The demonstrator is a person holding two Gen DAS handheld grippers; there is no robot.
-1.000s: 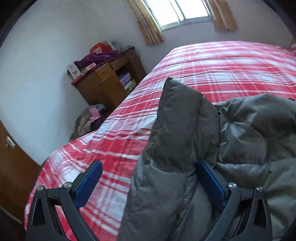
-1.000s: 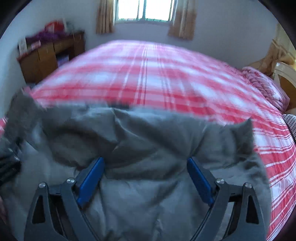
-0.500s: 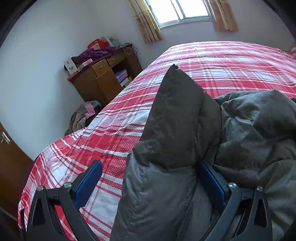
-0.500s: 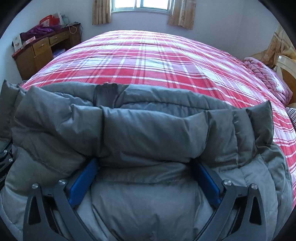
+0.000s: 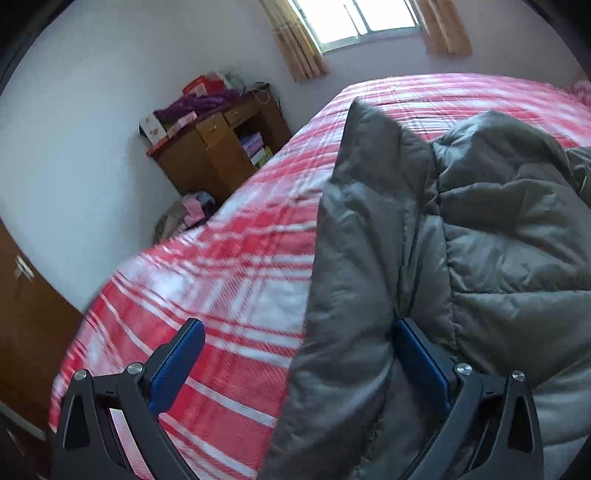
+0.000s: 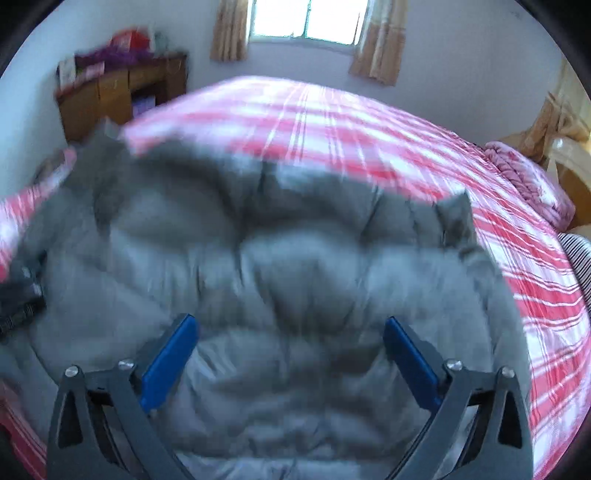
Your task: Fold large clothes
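A: Item one, the garment?

B: Grey quilted jacket (image 5: 491,258), bulky, lying on the near part of the bed (image 5: 229,288), which carries a red and white plaid cover. In the left wrist view a stiff fold of it stands up in a point, and the rest bunches to the right.

A: Left gripper (image 5: 295,354)?

B: Fingers spread wide. The right blue pad (image 5: 421,358) touches the raised fold; the left pad (image 5: 177,365) hangs over bare plaid. Nothing pinched.

A: Right gripper (image 6: 288,354)?

B: Also spread wide, both blue pads over the jacket (image 6: 295,258), with padded fabric filling the gap between them. That view is blurred, so whether the pads touch the cloth cannot be told.

A: Surroundings?

B: Wooden cabinet (image 5: 218,147) at far left against the wall, with boxes and purple cloth heaped on top. A small clothes pile (image 5: 184,218) on the floor beside it. Window (image 5: 358,22) in the far wall, flanked by tan curtains. Pink bedding (image 6: 524,177) bundled at the far right edge of the bed, seen from the right wrist.
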